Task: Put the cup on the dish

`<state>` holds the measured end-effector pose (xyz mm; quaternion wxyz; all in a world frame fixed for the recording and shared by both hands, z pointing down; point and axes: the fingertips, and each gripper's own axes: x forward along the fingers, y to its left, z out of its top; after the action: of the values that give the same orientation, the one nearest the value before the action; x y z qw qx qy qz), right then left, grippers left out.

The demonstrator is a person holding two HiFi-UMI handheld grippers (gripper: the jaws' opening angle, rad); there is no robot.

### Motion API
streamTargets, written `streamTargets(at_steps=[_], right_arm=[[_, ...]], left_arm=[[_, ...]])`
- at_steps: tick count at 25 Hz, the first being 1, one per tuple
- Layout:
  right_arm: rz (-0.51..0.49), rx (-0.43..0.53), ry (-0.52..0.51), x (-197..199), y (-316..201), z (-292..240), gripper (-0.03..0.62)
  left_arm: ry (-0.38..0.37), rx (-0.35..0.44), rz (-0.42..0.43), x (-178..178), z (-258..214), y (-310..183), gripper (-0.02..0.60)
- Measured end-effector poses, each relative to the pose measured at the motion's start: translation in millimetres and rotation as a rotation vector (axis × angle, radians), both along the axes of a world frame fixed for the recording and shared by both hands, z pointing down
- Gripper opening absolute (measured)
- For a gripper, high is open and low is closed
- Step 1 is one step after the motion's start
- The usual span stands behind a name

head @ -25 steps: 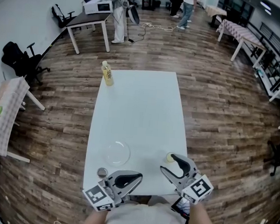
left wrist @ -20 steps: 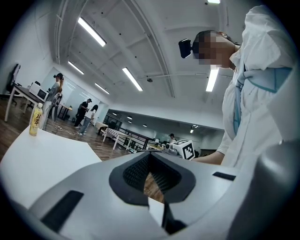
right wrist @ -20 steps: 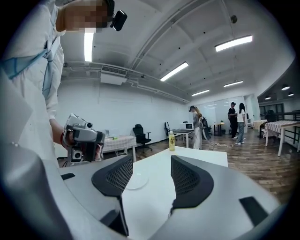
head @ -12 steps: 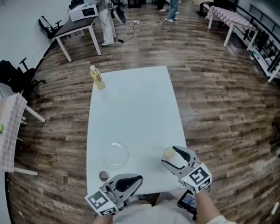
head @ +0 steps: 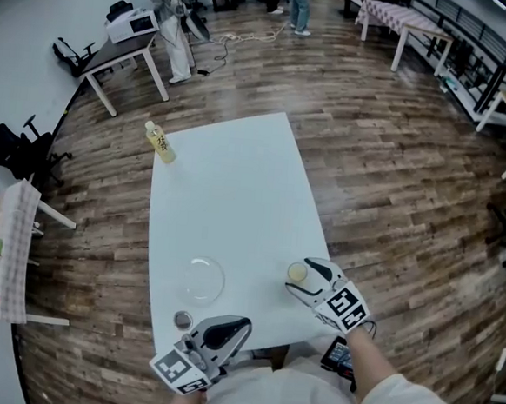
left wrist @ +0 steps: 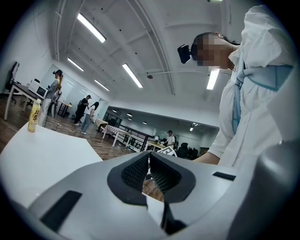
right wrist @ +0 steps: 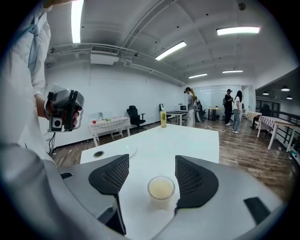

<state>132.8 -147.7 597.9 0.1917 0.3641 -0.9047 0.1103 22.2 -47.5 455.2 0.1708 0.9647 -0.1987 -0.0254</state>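
- The cup [head: 297,271], small and clear with a pale yellowish fill, stands upright on the white tabletop [head: 236,195] near its near right corner.
- The right claw [head: 294,277] points slightly down at the cup with one jaw on each side of it. In the right gripper view the cup [right wrist: 161,189] sits in the gap, and neither dark ribbed pad touches it.
- The right claw's jaws have just been opening and now stand wide apart, gripping nothing.
- The dish [head: 203,280], clear and round, lies flat on the tabletop to the left of the cup, clearly apart from it.
- The left claw [head: 243,324] is held level at the near edge of the tabletop, nearer the person than the dish. In the left gripper view its jaws are together with nothing between them.
- A small dark round fitting [head: 183,320] sits in the tabletop just beside the left claw, between it and the dish.
- A yellow bottle [head: 159,141] stands upright at the far left corner of the tabletop, well apart from everything else.
- Wooden floor [head: 395,164] surrounds the tabletop.
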Motion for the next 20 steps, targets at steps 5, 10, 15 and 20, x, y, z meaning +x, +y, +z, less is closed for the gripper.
streamTargets(at_steps=[5, 10, 15, 20], right_arm=[[0.009, -0.037, 0.020, 2, -4, 18, 0.311], [0.019, -0.063, 0.040, 2, -9, 37, 0.313], [0.025, -0.084, 0.068, 5, -10, 52, 0.313], [0.027, -0.102, 0.088, 4, -11, 60, 0.313]], left_arm=[[-0.007, -0.002, 0.000, 0, 1, 0, 0.002], [-0.021, -0.005, 0.002, -2, 3, -1, 0.002], [-0.021, -0.005, -0.005, -2, 4, -1, 0.002], [-0.014, -0.006, -0.012, -5, 3, -2, 0.002]])
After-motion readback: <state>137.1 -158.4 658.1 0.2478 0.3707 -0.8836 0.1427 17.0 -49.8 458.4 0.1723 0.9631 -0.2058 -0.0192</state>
